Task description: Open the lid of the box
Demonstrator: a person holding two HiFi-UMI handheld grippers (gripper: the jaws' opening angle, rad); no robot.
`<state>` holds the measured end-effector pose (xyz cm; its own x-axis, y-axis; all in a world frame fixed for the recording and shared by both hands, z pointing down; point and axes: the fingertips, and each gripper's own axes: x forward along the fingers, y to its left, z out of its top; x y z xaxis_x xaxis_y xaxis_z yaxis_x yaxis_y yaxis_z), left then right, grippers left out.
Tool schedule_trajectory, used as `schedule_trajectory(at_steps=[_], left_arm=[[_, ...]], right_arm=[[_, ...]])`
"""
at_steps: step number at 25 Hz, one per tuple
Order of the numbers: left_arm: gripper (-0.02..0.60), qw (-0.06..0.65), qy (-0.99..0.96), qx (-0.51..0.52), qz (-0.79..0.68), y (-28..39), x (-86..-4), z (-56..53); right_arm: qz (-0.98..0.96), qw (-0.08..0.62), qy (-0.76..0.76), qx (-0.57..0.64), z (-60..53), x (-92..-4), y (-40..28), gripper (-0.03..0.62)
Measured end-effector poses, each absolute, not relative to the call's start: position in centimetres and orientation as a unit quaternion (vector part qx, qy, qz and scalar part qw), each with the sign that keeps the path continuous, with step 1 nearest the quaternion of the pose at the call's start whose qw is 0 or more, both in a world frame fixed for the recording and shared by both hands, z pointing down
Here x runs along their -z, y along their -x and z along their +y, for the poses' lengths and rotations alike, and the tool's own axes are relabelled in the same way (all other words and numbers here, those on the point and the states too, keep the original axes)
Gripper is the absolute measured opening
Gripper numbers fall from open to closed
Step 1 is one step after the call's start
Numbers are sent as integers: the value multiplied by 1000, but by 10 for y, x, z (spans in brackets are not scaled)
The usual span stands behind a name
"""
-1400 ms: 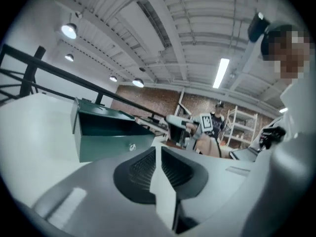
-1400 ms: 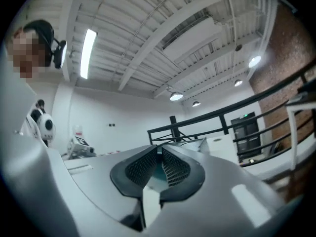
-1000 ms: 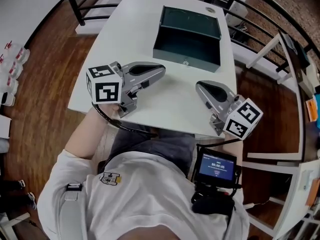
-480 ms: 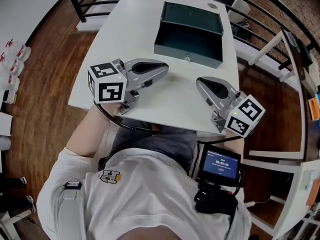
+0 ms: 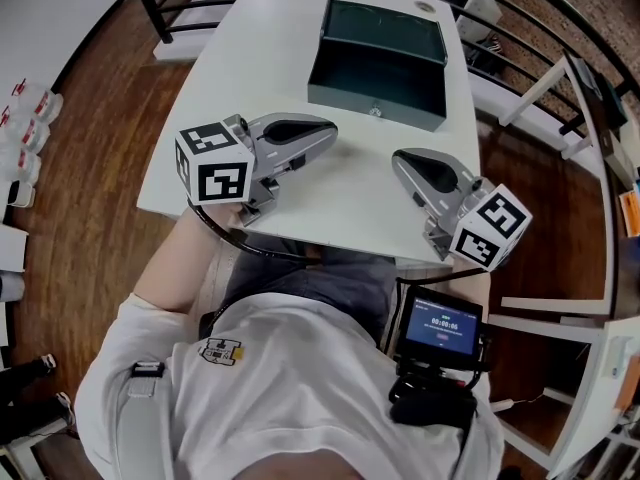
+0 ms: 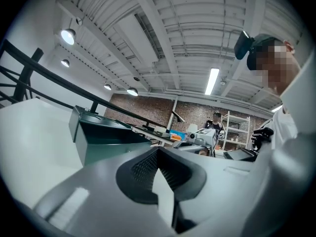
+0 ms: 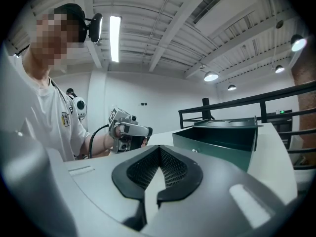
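Left hand-held gripper (image 5: 325,136) and right hand-held gripper (image 5: 399,160), jaws together, sit apart over the table (image 5: 255,63) near the open box (image 5: 375,80).

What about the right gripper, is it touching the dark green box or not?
Apart. The head view shows a stretch of bare white table between the right gripper and the front wall of the box.

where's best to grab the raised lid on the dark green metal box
Probably the lid by its free upper edge, from the near side over the dark green metal box: that thin rim stands clear, while the lower edge meets the box. The shut right gripper must open first.
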<state>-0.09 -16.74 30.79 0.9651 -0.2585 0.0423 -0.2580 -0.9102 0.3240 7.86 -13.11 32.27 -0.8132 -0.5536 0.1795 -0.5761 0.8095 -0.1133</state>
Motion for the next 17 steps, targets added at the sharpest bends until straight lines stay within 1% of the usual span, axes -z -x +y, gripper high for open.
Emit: schedule_trajectory(at_steps=[17], left_arm=[[0, 165, -976, 4, -138, 1, -305, -168]], right_arm=[[-950, 72, -295, -77, -131, -320, -78, -2]])
